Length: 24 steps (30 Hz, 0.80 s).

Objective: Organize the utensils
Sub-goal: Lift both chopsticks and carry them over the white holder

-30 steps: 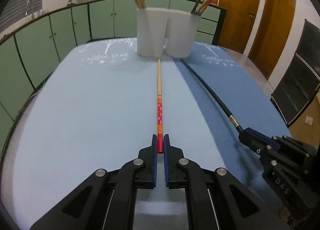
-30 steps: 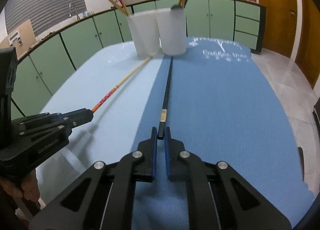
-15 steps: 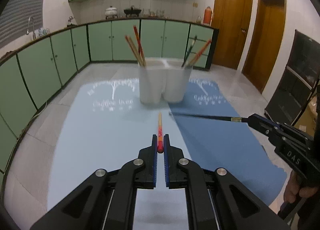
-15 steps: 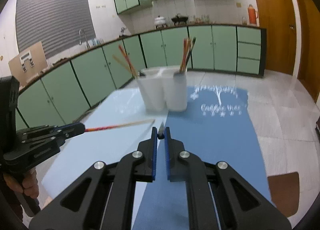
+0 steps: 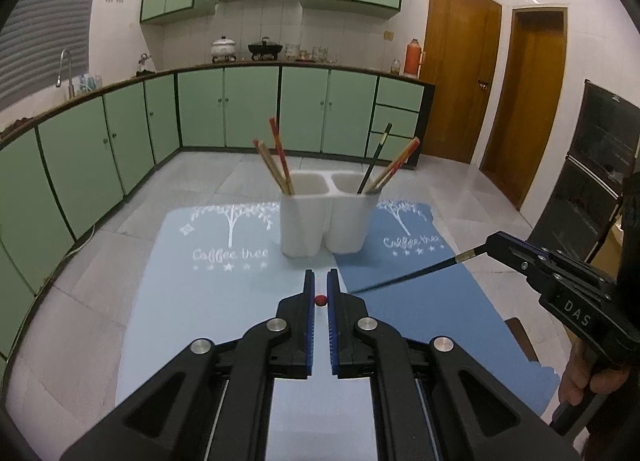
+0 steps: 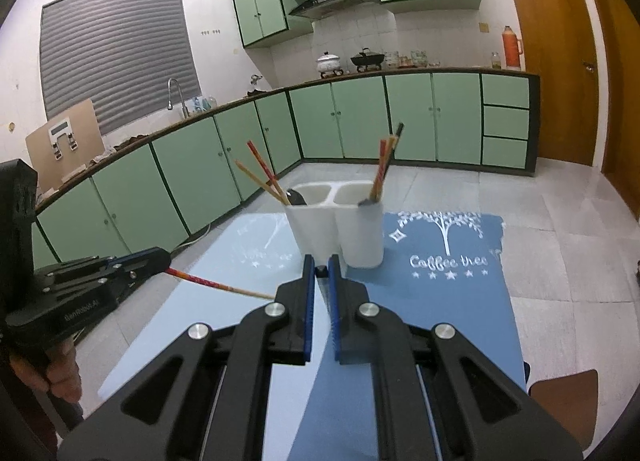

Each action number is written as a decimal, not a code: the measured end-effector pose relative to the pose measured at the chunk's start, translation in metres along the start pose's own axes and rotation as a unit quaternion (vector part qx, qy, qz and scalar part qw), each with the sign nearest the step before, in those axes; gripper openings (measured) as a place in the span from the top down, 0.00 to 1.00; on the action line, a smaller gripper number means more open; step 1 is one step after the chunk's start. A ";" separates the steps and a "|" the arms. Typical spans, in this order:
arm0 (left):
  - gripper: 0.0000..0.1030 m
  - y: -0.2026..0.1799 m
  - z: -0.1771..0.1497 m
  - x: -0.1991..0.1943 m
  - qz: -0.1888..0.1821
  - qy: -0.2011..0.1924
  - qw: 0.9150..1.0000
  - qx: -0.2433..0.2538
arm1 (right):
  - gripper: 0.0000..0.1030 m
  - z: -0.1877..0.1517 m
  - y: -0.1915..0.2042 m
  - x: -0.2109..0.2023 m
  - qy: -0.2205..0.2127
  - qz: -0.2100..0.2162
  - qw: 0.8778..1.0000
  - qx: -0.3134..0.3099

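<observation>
A white two-cup utensil holder (image 5: 322,217) (image 6: 336,221) stands at the far end of the table, with chopsticks leaning out of both cups. My left gripper (image 5: 320,295) (image 6: 162,261) is shut on a red-and-wood chopstick (image 6: 218,284), held in the air; in its own view only the red butt end (image 5: 320,299) shows between the pads. My right gripper (image 6: 319,275) (image 5: 490,241) is shut on a black chopstick (image 5: 404,279), also lifted off the table and pointing left towards the holder.
The table carries a light blue mat (image 5: 208,285) on the left and a darker blue mat (image 6: 440,301) on the right, both printed with a white tree. Green kitchen cabinets (image 5: 248,113) ring the room behind. A hand (image 5: 580,381) grips the right tool.
Both grippers have risen well above the table, lifting their chopsticks off the mats. The views have tilted up, so the holder now sits lower and farther in each frame.
</observation>
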<state>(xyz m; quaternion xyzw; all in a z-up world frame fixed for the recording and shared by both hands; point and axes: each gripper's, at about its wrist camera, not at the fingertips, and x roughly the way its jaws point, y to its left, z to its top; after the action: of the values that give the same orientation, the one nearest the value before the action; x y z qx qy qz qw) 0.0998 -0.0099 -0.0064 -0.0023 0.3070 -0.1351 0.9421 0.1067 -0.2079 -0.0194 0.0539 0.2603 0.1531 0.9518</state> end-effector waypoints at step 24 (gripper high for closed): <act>0.95 -0.003 0.064 0.016 -0.004 -0.040 0.999 0.029 | 0.95 0.093 -0.010 0.021 0.011 0.025 0.999 -0.037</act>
<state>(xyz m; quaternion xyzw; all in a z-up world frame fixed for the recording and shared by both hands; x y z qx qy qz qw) 0.1482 -0.0222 0.0367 0.0187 0.2654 -0.1471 0.9527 0.1738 -0.2127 0.0484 0.0233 0.2630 0.1870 0.9462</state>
